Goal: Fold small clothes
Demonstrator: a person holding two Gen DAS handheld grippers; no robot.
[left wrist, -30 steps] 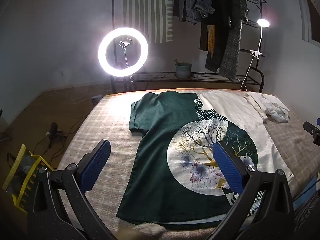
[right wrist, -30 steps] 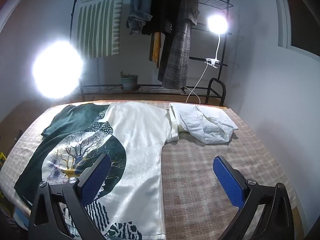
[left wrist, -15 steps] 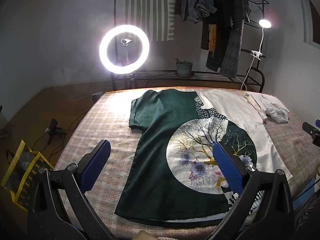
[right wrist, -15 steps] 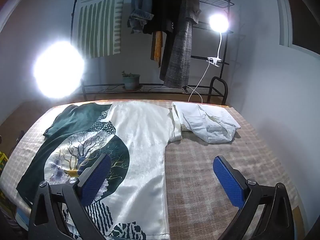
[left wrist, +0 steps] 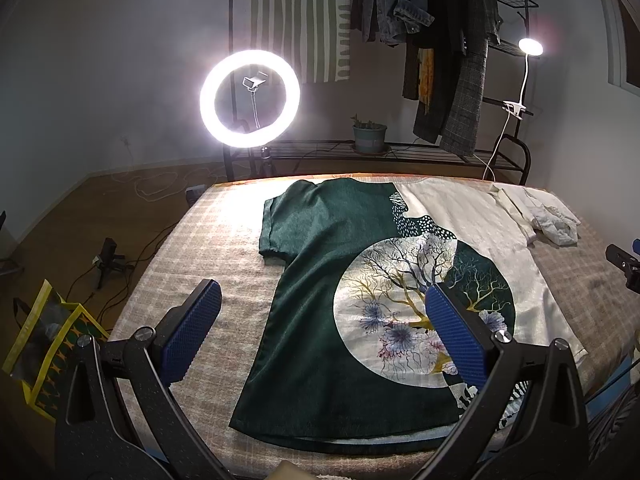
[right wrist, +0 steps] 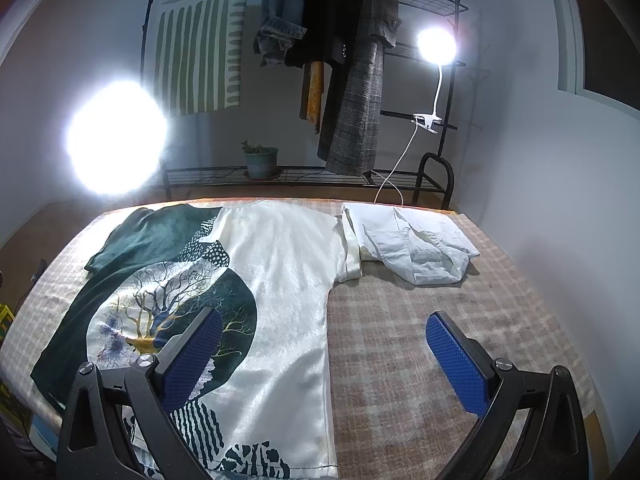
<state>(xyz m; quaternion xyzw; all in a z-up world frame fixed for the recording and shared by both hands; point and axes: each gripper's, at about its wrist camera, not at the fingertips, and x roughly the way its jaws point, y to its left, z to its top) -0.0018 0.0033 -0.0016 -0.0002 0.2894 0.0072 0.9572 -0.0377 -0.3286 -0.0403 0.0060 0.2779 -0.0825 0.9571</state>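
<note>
Lamplit bedroom: the left gripper (left wrist: 320, 320) and right gripper (right wrist: 324, 350), jaws apart and empty, are drawing slightly back above the green-and-cream T-shirt (left wrist: 372, 280) lying flat on the checked bed (right wrist: 420, 320) (white garment (right wrist: 416, 248) beside it), suggesting folding is about to begin.

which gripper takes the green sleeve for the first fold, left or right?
Probably left. The left gripper, open, looks over the green half of the t-shirt, with the green sleeve just ahead. The right gripper, also open, faces the cream side near the white garment.
</note>
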